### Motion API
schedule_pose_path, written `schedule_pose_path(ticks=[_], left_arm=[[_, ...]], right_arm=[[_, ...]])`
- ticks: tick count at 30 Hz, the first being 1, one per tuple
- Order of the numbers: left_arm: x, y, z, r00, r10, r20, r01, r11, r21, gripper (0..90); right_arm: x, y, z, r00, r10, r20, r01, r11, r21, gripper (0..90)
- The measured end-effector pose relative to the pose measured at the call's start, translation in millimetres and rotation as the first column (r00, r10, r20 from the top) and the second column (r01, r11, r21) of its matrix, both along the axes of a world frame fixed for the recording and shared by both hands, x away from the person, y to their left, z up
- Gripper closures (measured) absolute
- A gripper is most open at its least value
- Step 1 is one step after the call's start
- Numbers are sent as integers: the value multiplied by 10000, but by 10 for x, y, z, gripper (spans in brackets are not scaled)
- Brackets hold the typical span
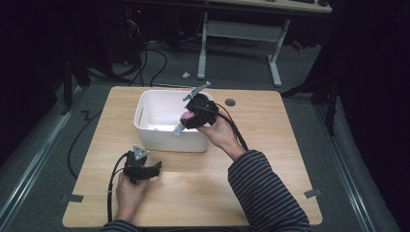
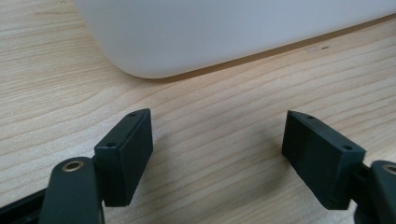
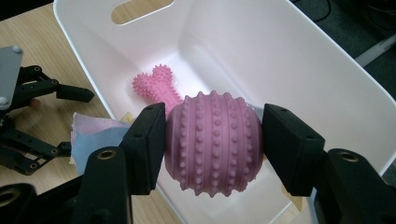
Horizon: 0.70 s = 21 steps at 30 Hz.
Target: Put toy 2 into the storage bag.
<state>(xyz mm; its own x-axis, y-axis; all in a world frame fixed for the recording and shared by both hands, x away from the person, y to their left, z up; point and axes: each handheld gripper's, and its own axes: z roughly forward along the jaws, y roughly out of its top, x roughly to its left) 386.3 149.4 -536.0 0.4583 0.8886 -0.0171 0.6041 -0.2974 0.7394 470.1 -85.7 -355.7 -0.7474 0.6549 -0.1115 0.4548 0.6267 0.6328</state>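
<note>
Over the white bin [image 3: 327,79], the right gripper [image 3: 214,144] pinches a studded pink ball [image 3: 214,142], apparently clear of its floor.

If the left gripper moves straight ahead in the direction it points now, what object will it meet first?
Probably the white bin. The left gripper lies open on the wooden table, and between its jaws and the bin's rounded lower wall there is just bare wood. Depth is hard to judge.

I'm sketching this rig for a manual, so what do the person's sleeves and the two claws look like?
Both forearms wear dark sleeves with thin pale stripes. The left claw and right claw are black, each with two blocky rectangular jaw pads showing small screw holes, on linkage arms with brass-coloured pivot pins. A grey three-cornered plate tops each, and a black cable trails from each.
</note>
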Motion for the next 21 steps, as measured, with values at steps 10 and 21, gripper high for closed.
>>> schedule_pose_path(ticks=[10,21], left_arm=[[0,-1,0,10000,-6,2,6,10000,19,250],[0,0,0,10000,-9,0,9,10000,21,250]], right_arm=[[31,-22,-71,9992,34,-403,-28,9999,141,418],[24,-78,-109,9980,110,-628,-99,9998,174,380]])
